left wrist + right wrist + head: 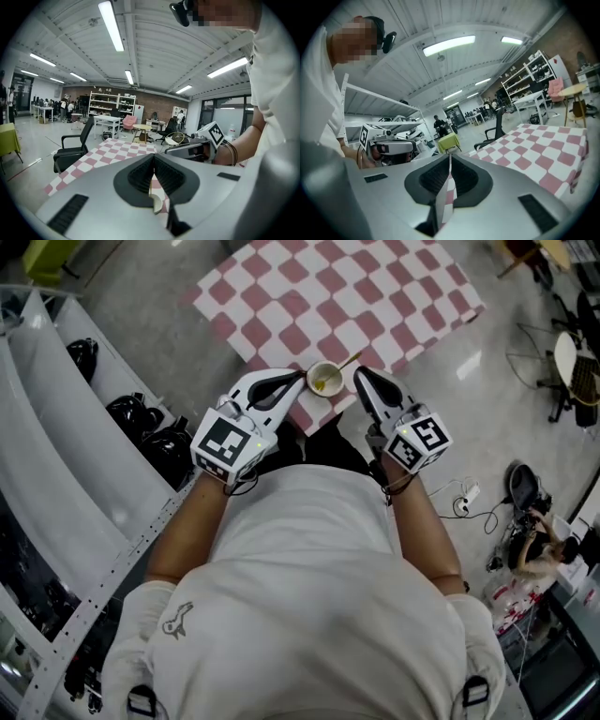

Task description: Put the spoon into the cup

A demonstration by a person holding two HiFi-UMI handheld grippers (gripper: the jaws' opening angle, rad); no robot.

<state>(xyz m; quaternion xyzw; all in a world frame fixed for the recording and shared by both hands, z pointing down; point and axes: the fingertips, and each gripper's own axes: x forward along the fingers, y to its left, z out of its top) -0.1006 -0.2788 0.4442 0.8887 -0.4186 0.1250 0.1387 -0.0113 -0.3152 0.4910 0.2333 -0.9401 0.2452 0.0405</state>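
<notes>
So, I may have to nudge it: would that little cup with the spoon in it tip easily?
Probably yes. The cup looks small and light, and the spoon leans out over its rim, likely shifting weight there. It sits near the edge of the table, so push gently.

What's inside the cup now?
The spoon sits in the cup, its handle leaning out over the rim. Its bowl end, down in the yellowish interior, cannot be made out.

Cannot make out the bowl end of the thin golden spoon (350, 359) inside the small cream round cup (324, 379), shown past the left gripper (153, 158) only as a pale sliver.
</notes>
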